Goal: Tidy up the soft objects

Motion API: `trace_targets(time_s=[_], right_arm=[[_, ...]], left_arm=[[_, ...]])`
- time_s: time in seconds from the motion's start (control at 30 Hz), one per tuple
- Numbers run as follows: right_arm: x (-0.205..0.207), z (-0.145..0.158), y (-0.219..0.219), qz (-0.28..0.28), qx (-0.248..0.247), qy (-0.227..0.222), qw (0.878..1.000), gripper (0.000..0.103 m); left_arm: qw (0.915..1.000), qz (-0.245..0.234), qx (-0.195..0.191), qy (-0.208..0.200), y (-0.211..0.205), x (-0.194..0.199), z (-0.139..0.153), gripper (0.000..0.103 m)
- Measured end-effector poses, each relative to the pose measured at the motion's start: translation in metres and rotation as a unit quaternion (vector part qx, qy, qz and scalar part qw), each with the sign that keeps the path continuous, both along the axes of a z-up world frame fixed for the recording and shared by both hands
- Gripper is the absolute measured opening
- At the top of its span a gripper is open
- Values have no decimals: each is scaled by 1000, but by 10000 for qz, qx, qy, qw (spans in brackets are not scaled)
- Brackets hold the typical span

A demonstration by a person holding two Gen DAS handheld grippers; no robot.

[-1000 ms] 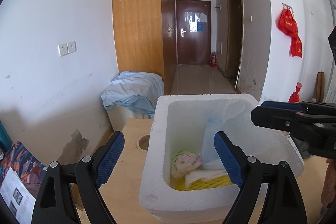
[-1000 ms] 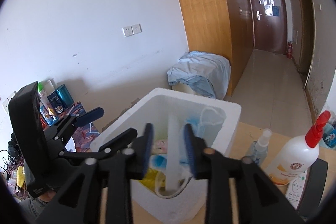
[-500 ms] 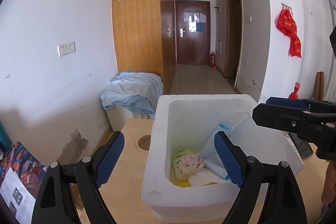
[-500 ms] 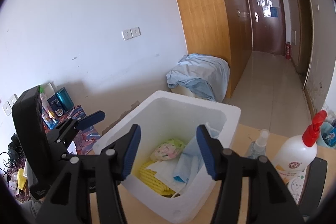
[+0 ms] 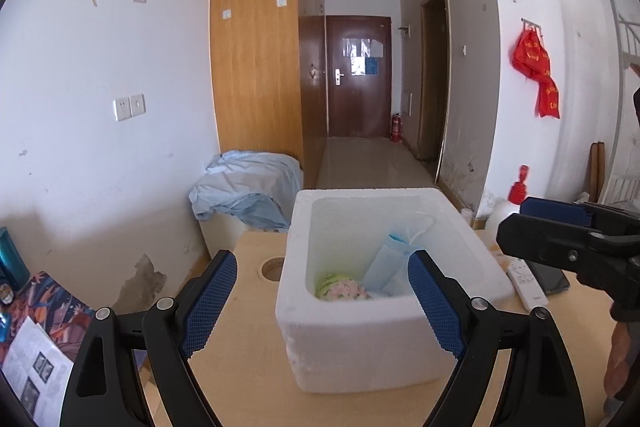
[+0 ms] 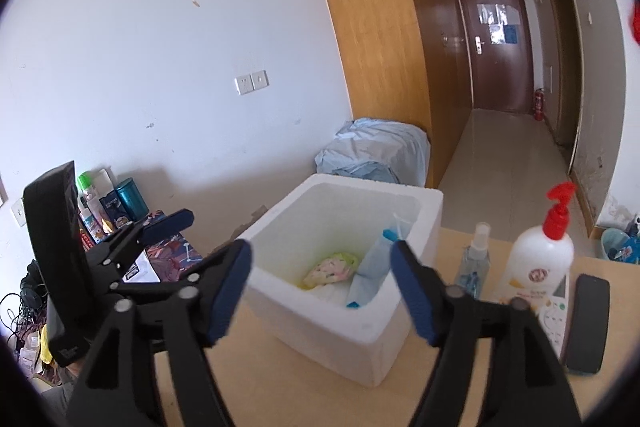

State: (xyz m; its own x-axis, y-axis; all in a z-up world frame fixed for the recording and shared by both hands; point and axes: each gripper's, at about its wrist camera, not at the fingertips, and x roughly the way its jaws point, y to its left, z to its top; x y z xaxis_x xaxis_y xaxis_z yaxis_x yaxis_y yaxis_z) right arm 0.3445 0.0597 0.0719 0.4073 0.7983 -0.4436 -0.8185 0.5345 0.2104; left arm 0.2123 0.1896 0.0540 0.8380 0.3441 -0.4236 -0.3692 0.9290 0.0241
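Face mask (image 6: 370,269) is in, leaning against the right wall of the foam box (image 6: 340,341) beside one floral pouch (image 6: 330,267). Right gripper (image 6: 320,293) has just been opening, jaws apart with nothing between them; left gripper (image 5: 322,301) gapes wide and empty too. Drop-off step looks finished. Next call: find another soft item, though none shows on the desk (image 6: 256,383), only two bottles, one remote, one phone.
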Motion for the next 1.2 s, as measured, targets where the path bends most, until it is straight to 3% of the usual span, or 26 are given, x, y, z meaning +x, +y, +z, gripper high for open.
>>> trace_targets(time_s=[0.07,0.23,0.77,1.2], right_arm=[[-9,2,-7,-36,48,-27,10000,89],[-33,13,-30,-189,118,-207,9995,96],[-101,37,-108,-539,597,-674,9945,102],[-131,20,-159,-903,812,-845,9890,103]], left_arm=[[10000,-10,30,-13,-6,-10,4,88],[9999,-26,27,-105,-21,-38,11,93],[9966,-442,304,-632,-103,-121,47,103],[9928,-606,401,-949,-148,-166,46,103]])
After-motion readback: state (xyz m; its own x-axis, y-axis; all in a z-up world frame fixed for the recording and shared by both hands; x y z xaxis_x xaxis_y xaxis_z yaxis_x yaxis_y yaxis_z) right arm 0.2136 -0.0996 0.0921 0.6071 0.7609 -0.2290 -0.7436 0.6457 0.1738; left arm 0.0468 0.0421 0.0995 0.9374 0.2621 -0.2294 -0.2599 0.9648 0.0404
